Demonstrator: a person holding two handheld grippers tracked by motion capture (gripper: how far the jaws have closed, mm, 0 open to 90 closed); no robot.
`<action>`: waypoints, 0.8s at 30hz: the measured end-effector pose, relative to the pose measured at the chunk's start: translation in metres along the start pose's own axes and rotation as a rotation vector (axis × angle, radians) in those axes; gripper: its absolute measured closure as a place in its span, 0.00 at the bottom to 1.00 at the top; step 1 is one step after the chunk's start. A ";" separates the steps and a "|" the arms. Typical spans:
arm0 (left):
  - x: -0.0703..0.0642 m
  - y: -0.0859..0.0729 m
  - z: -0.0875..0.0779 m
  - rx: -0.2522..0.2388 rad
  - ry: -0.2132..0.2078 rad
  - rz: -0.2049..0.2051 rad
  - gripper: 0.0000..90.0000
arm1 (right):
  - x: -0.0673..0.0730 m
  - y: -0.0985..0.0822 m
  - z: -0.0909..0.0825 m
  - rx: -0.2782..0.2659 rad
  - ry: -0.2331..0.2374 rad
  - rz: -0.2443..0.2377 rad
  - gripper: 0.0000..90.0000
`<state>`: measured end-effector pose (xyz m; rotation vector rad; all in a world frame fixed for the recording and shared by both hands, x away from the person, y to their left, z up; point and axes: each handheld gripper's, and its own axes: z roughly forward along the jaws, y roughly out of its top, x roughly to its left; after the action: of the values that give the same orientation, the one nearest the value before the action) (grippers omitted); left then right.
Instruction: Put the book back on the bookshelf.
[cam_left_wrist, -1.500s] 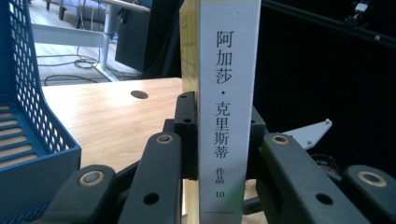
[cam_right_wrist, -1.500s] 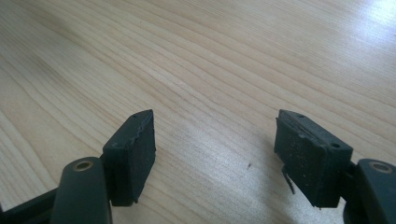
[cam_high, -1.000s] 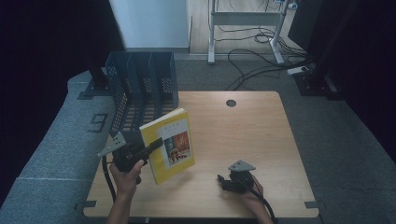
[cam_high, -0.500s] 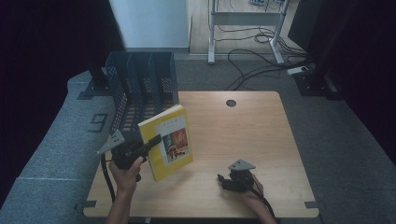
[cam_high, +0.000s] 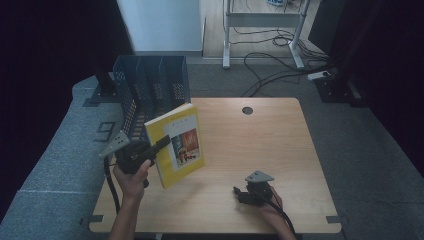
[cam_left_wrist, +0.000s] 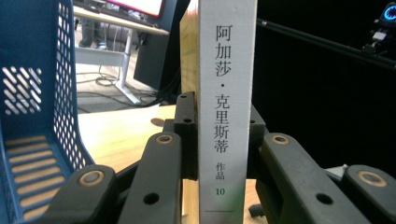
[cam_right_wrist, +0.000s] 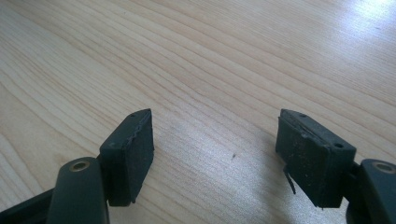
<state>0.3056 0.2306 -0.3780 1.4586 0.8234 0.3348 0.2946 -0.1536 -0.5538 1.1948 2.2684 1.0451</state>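
Left gripper (cam_high: 161, 145) clamps your book (cam_high: 177, 145) by the spine and it's lifted higher now, nearer the rack (cam_high: 150, 85); right gripper (cam_high: 239, 192) rests open, idle.

You have a yellow paperback book (cam_high: 176, 150) lifted clear of the table, standing nearly upright and leaning a little, front cover with its picture facing the camera above. Its white spine (cam_left_wrist: 227, 107), printed with Chinese characters and a 10, runs vertically.
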 end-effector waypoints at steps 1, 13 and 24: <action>0.001 0.002 0.000 -0.004 -0.002 0.000 0.84 | 0.000 0.000 0.000 0.000 0.000 0.000 0.30; 0.014 0.019 -0.010 -0.058 0.017 -0.003 0.84 | 0.000 -0.001 -0.002 0.001 -0.017 0.015 0.30; 0.028 0.026 -0.001 -0.055 0.039 -0.020 0.84 | 0.000 -0.002 -0.002 -0.002 -0.023 0.023 0.30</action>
<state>0.3314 0.2536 -0.3617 1.3960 0.8532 0.3694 0.2921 -0.1549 -0.5540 1.2285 2.2401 1.0366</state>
